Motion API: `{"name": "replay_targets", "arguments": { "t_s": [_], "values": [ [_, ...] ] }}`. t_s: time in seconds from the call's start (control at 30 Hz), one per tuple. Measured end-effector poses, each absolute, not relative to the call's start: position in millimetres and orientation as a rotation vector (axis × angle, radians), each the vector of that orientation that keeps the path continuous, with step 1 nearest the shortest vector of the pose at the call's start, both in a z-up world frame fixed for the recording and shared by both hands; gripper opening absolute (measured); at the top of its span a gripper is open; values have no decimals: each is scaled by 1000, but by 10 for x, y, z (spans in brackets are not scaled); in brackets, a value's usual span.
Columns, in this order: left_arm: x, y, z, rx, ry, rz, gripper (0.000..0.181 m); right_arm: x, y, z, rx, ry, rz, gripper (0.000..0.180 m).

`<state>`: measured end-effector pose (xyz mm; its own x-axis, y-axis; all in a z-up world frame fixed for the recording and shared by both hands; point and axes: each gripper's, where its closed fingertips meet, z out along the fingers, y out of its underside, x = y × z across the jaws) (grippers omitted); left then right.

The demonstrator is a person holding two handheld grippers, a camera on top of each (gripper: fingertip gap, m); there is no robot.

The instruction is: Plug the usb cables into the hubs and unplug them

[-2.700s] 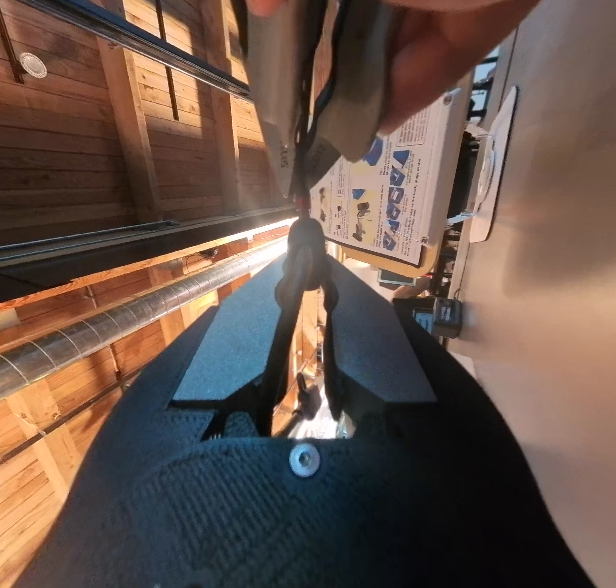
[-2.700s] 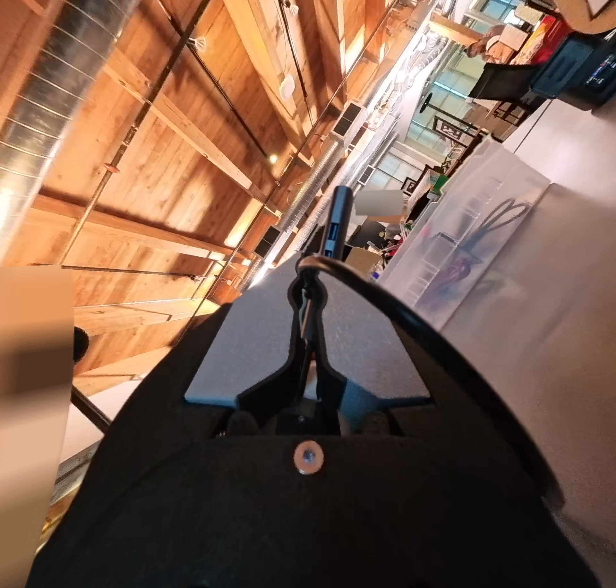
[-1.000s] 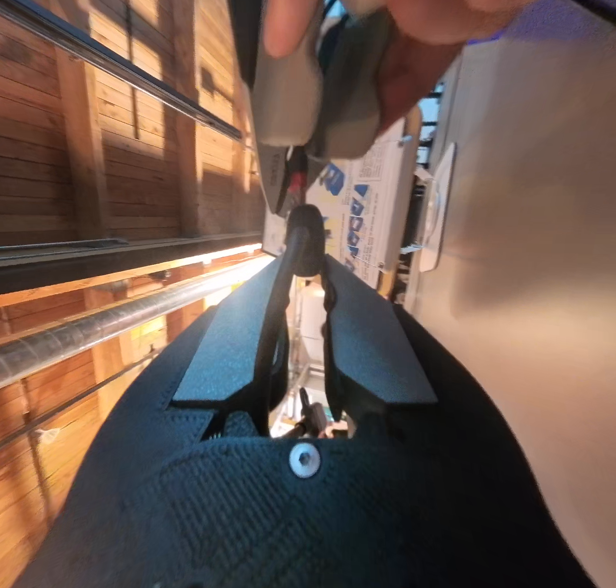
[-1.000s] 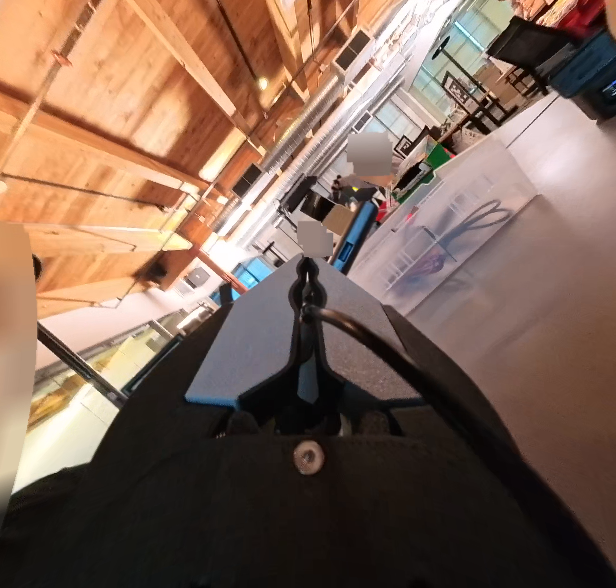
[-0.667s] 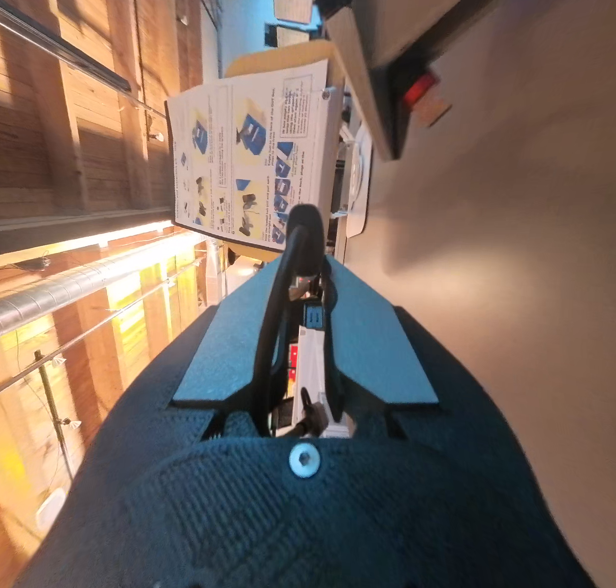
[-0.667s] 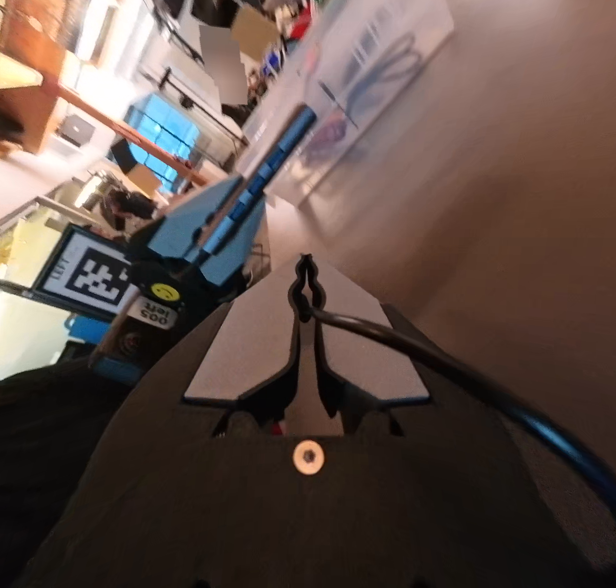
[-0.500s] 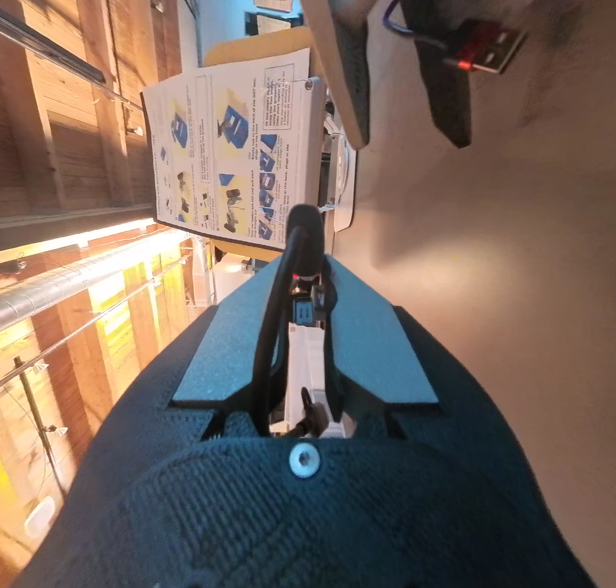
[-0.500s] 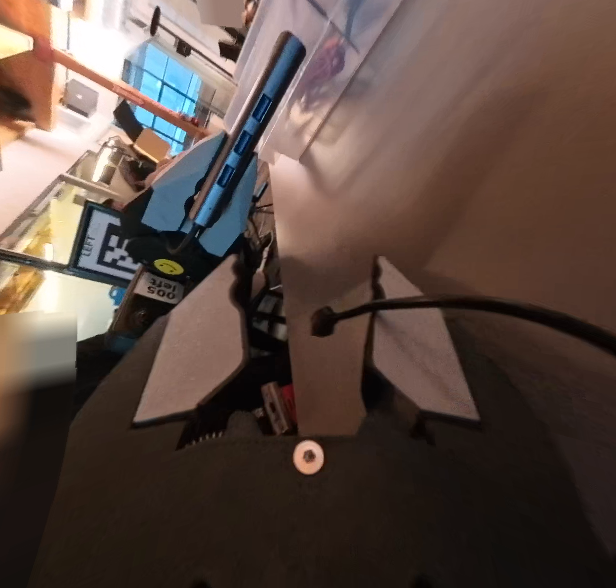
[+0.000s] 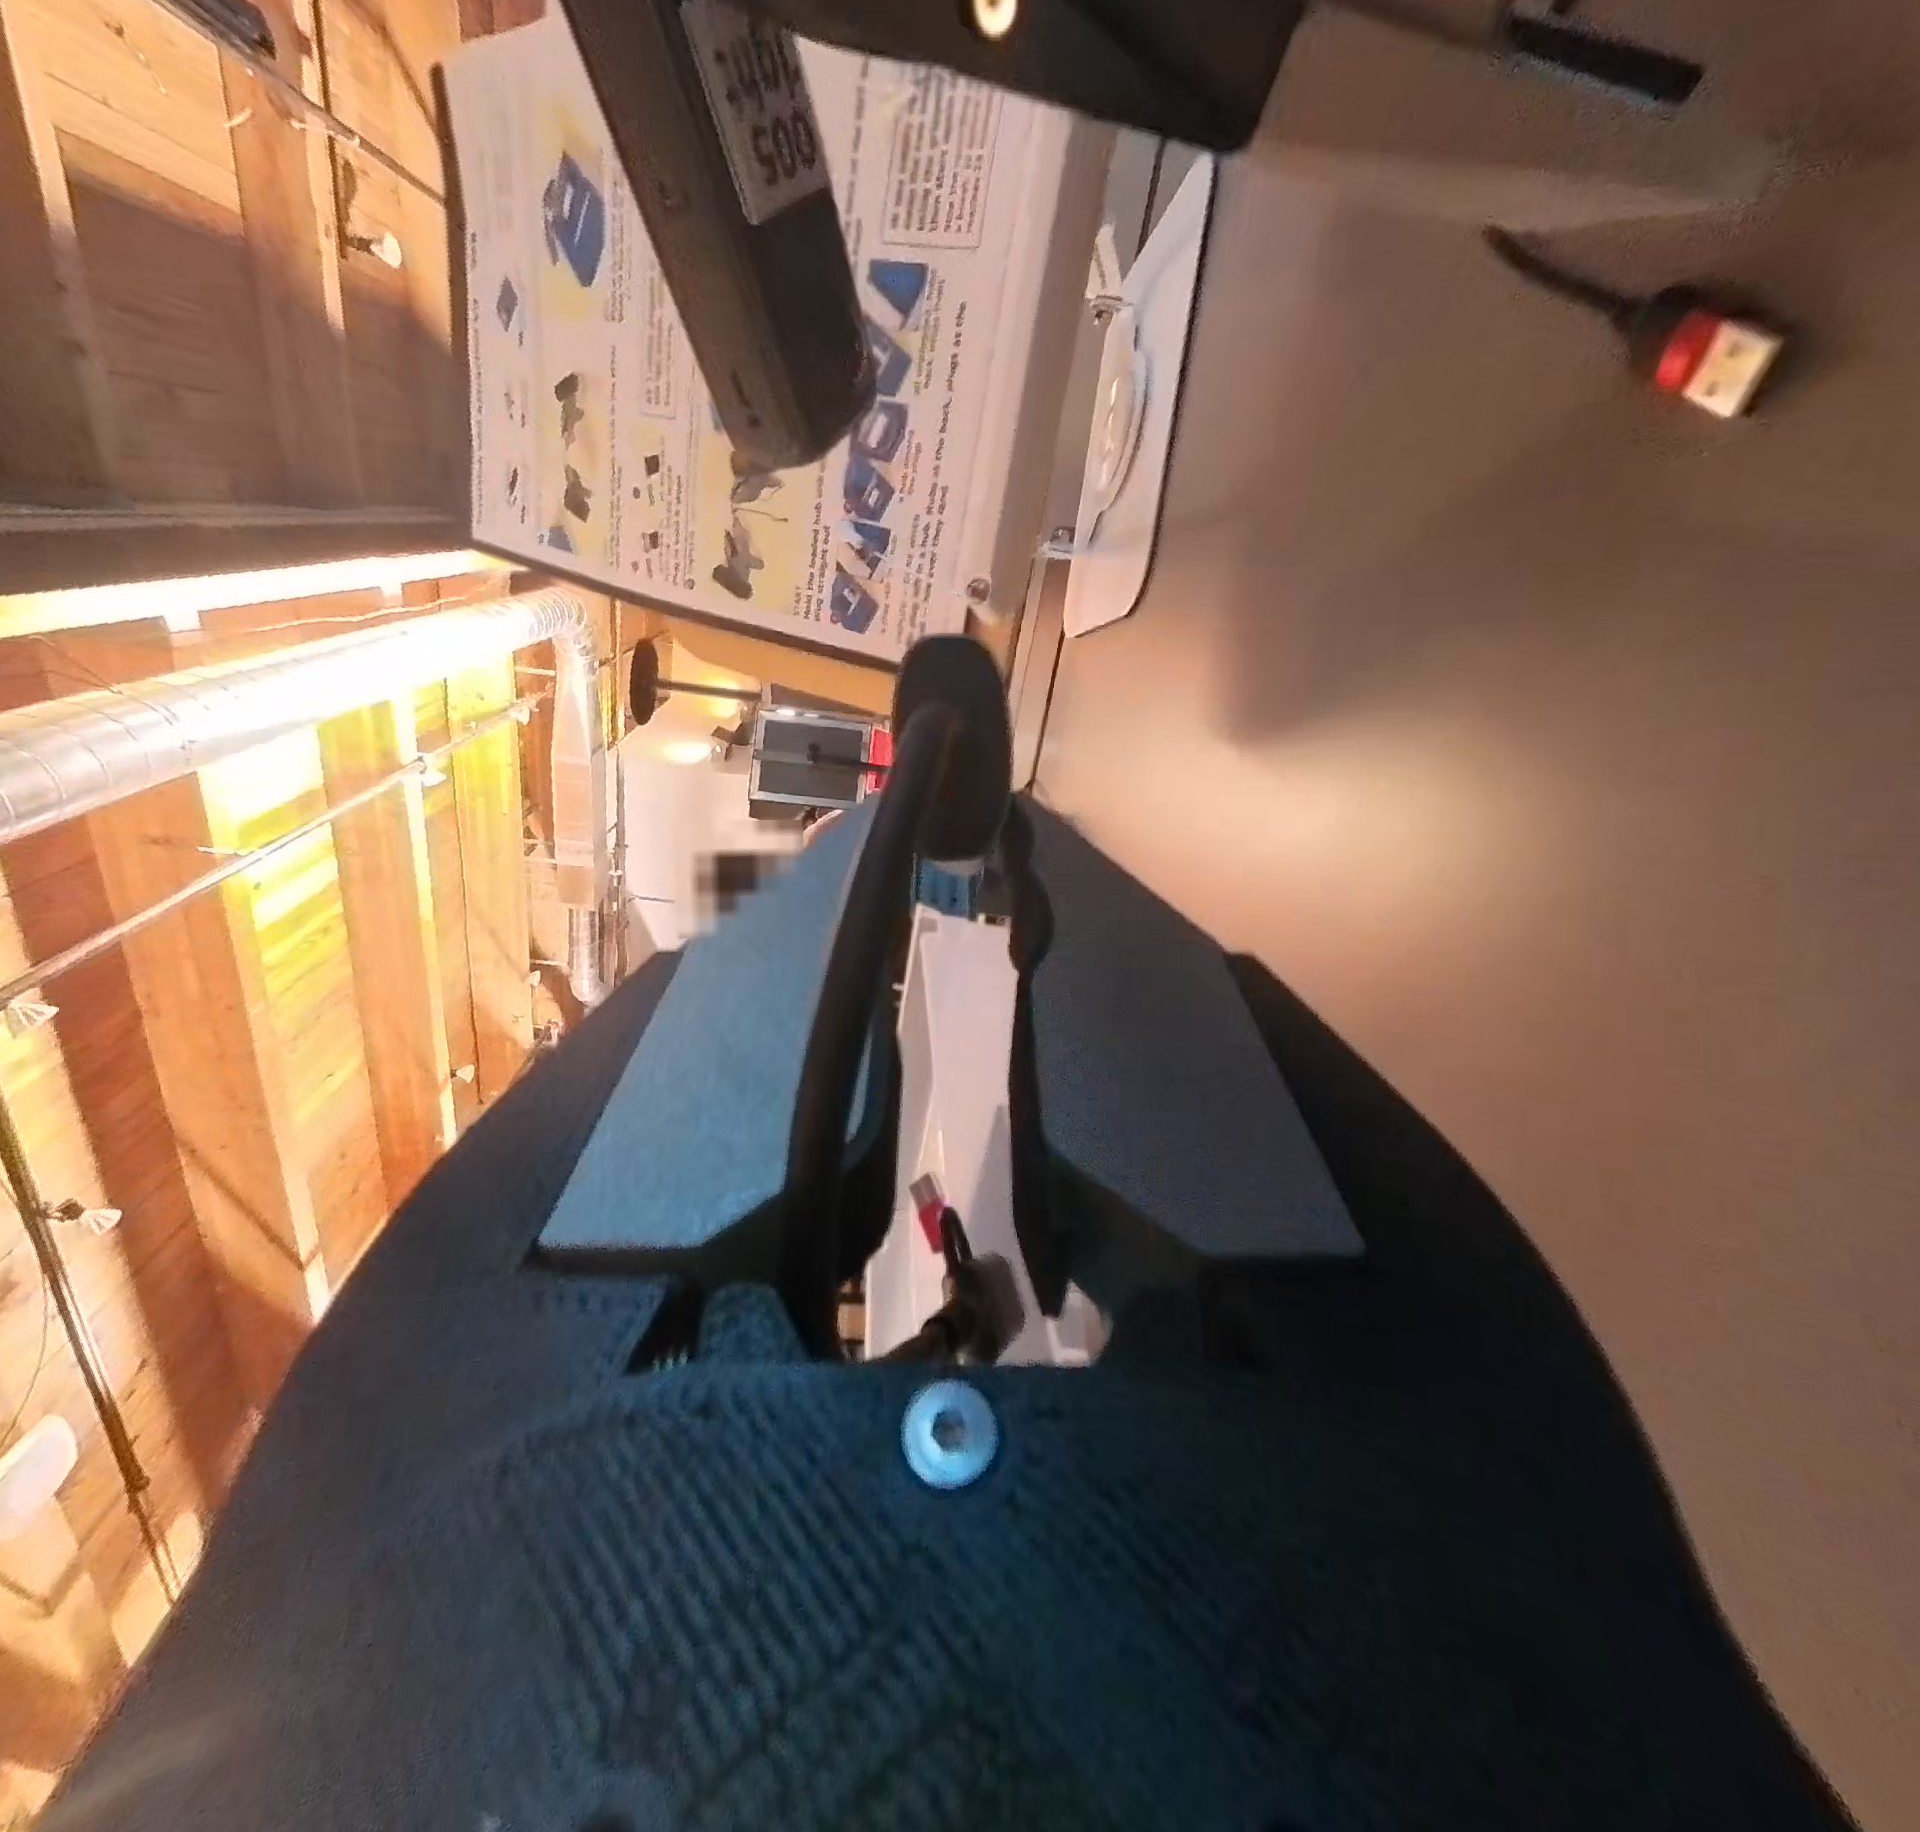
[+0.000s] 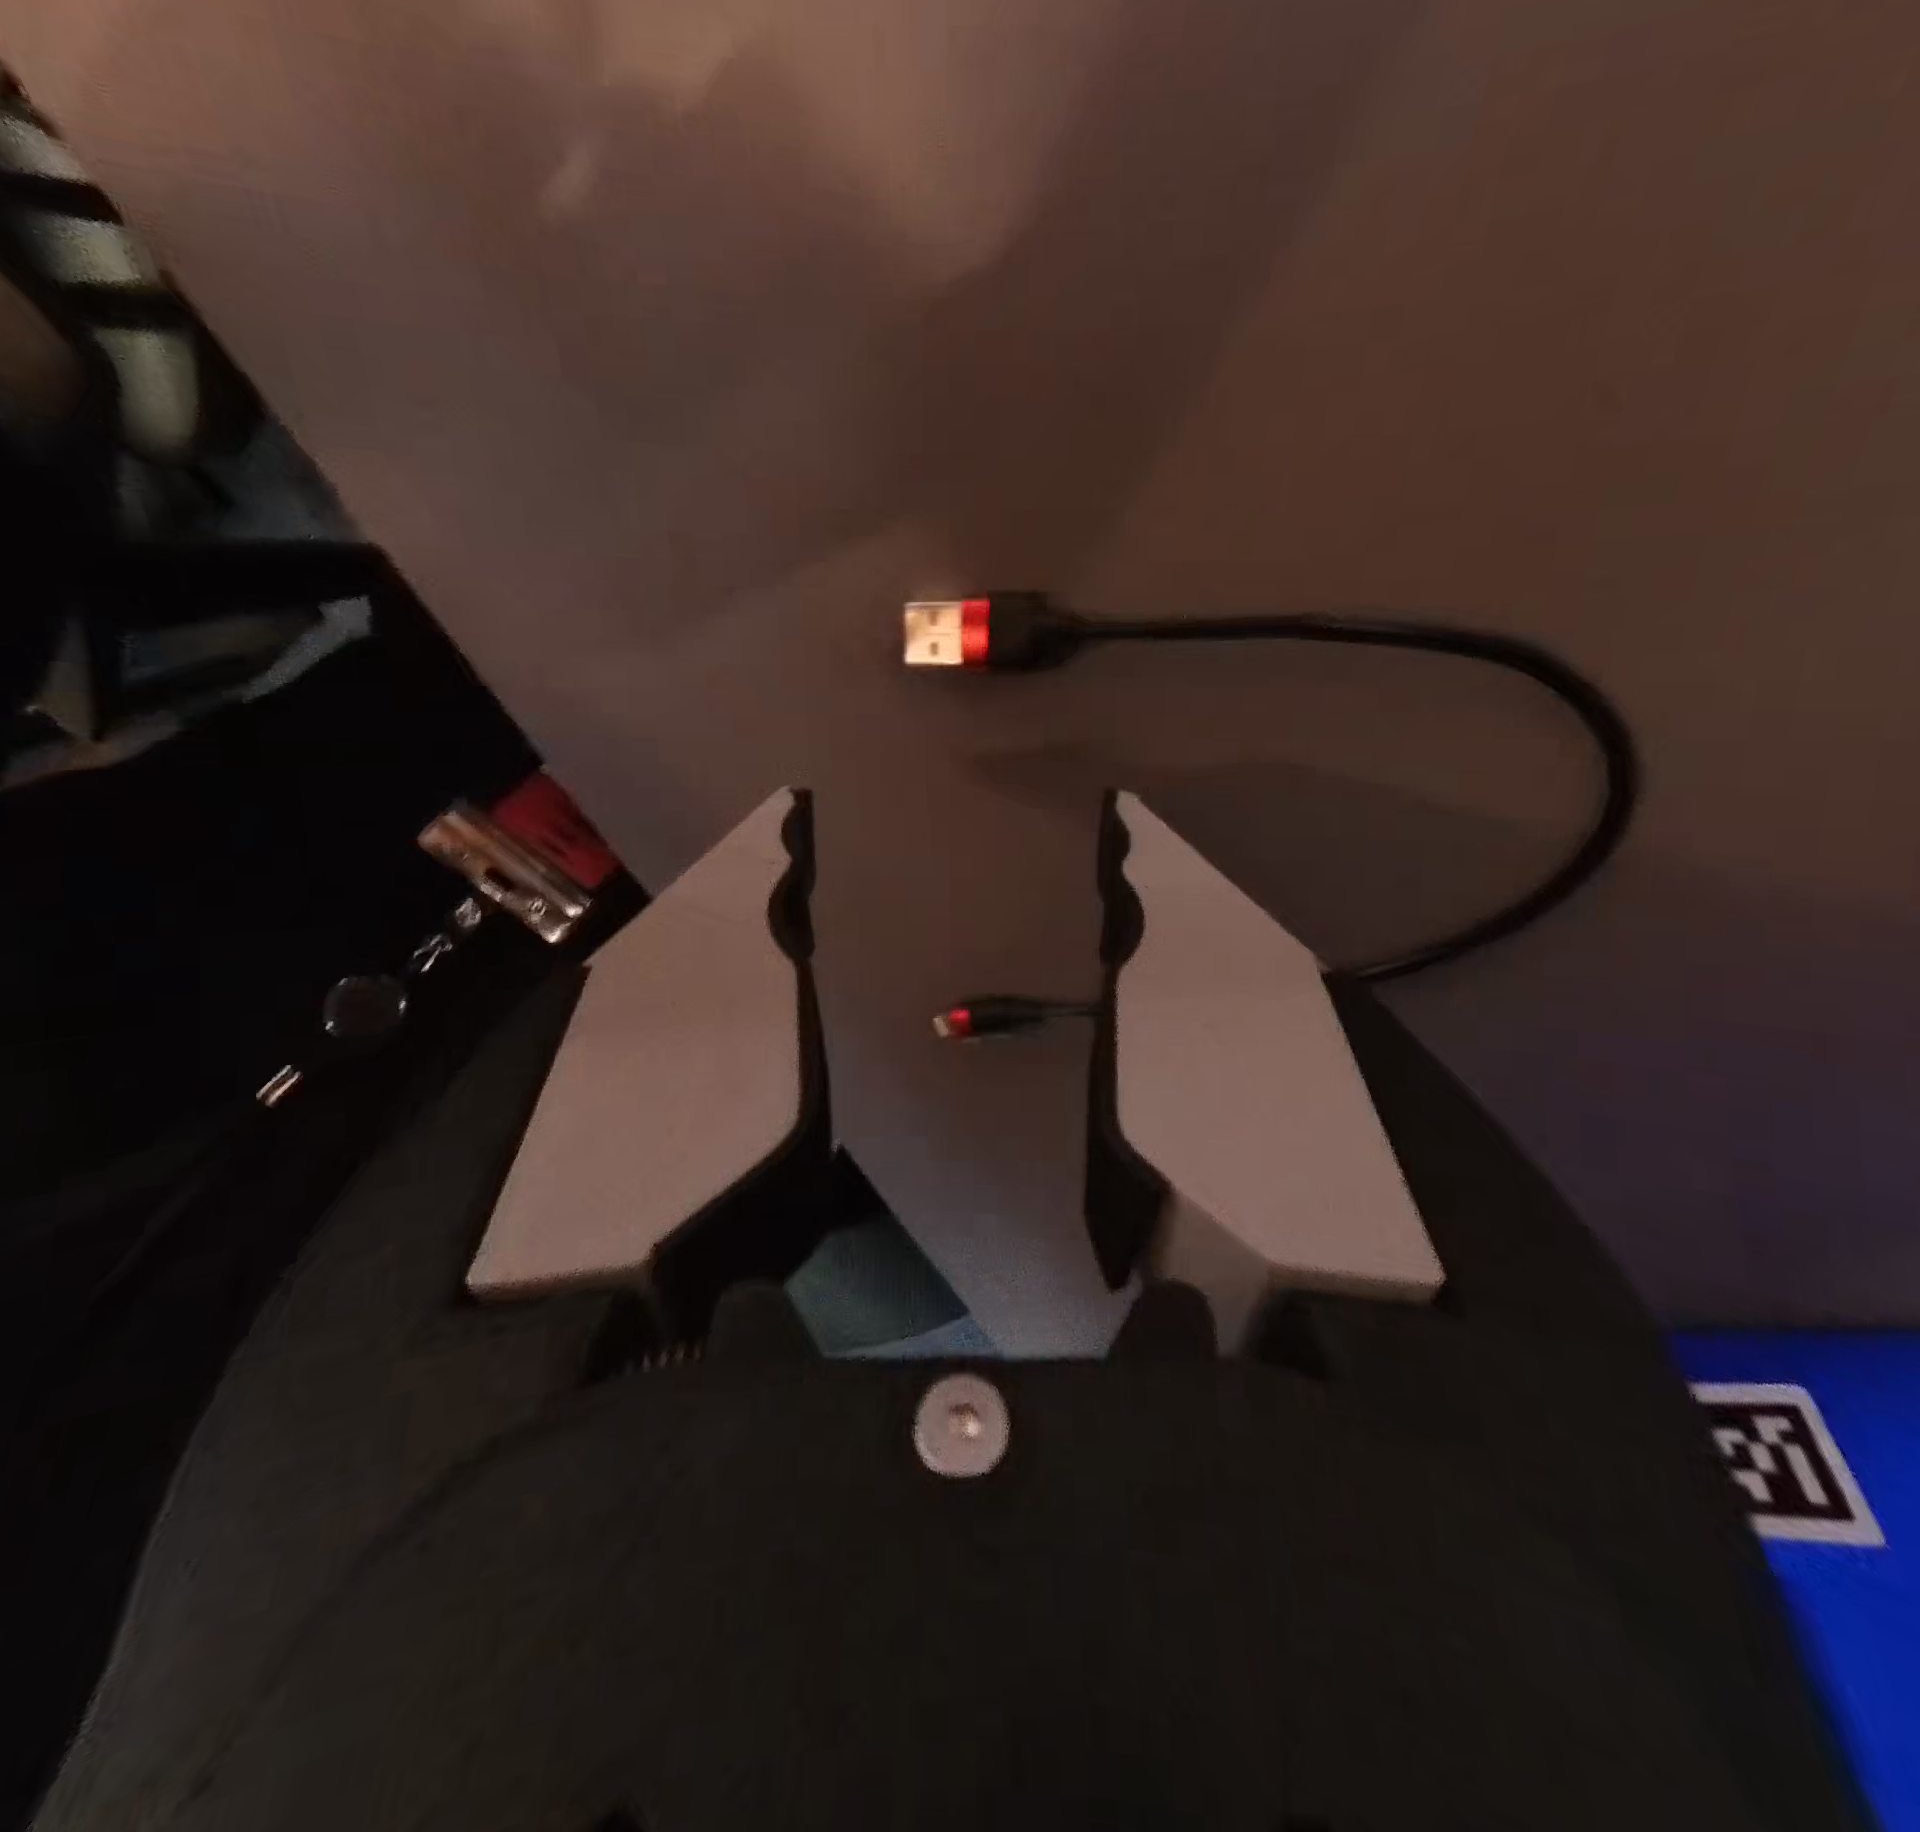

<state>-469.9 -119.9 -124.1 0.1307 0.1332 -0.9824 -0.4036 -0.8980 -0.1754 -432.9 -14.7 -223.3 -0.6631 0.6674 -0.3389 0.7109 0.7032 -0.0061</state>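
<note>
My left gripper [image 9: 951,832] is shut on the dark USB hub [image 9: 951,733], seen end-on at the fingertips, with the hub's own black lead [image 9: 862,951] looping back between the fingers. My right gripper [image 10: 956,806] is open and empty, facing down at the grey table [image 10: 1247,224]. A black USB cable [image 10: 1558,702] lies loose on the table, its red-and-silver plug [image 10: 961,634] just beyond my fingertips and its small connector [image 10: 977,1019] between the fingers. The plug also shows in the left wrist view [image 9: 1714,369]. A second red-and-silver plug [image 10: 514,863] sits at the left.
The right gripper's black body [image 9: 935,16] fills the top of the left wrist view. An instruction sheet on a board [image 9: 582,328] and a white flat object [image 9: 1127,411] stand behind it. A blue surface with a marker tag [image 10: 1818,1470] lies at lower right. My right fingertips sit around 15 cm from my left ones.
My right gripper has opened and let go of the USB cable, which now lies on the table, and it has swung to face down. My left gripper still holds the hub.
</note>
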Motion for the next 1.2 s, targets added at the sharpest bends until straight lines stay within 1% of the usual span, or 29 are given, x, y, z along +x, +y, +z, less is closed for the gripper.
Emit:
{"name": "replay_targets", "arguments": {
  "t_s": [0.1,0.13,0.17,0.23,0.3,0.33,0.37,0.47,0.57,0.63,0.67,0.8,0.9,1.03,1.2],
  "values": [
    [-4703,-1318,-1178,-2012,250,1828,13,-4248,-211,-2105,928,2627,-261,41],
    [-4691,-1339,-1153,-2000,266,1827,13,-4238,-208,-2070,841,2680,-282,40],
    [-4671,-1346,-1124,-1976,287,1824,14,-4259,-191,-2047,740,2762,-299,42],
    [-4640,-1345,-1083,-1930,292,1788,14,-4339,-118,-2042,502,2957,-295,53],
    [-4565,-1270,-1130,-1897,354,1689,13,-4382,-86,-2074,221,3098,-286,58],
    [-4506,-1219,-1177,-1877,418,1644,14,-4443,-88,-2090,97,3173,-292,55],
    [-4464,-1184,-1233,-1866,472,1617,14,-4490,-106,-2102,-18,3228,-307,49],
    [-4508,-1189,-1389,-1918,511,1609,14,-4584,-187,-2123,-221,3301,-337,47],
    [-4495,-1166,-1476,-1932,548,1570,14,-4591,-229,-2186,-301,3248,-311,46],
    [-4484,-1158,-1508,-1942,571,1562,14,-4604,-203,-2259,-329,3203,-261,33],
    [-4495,-1167,-1508,-1947,575,1576,14,-4608,-194,-2292,-336,3179,-247,30],
    [-4532,-1215,-1472,-1952,578,1623,15,-4648,-221,-2342,-320,3110,-291,28],
    [-4534,-1236,-1420,-1936,565,1631,14,-4656,-245,-2376,-308,3057,-347,20],
    [-4532,-1258,-1386,-1933,566,1645,14,-4603,-232,-2485,-280,2992,-341,25],
    [-4533,-1272,-1364,-1934,562,1654,14,-4567,-287,-2485,-274,2976,-407,19]
  ]
}}
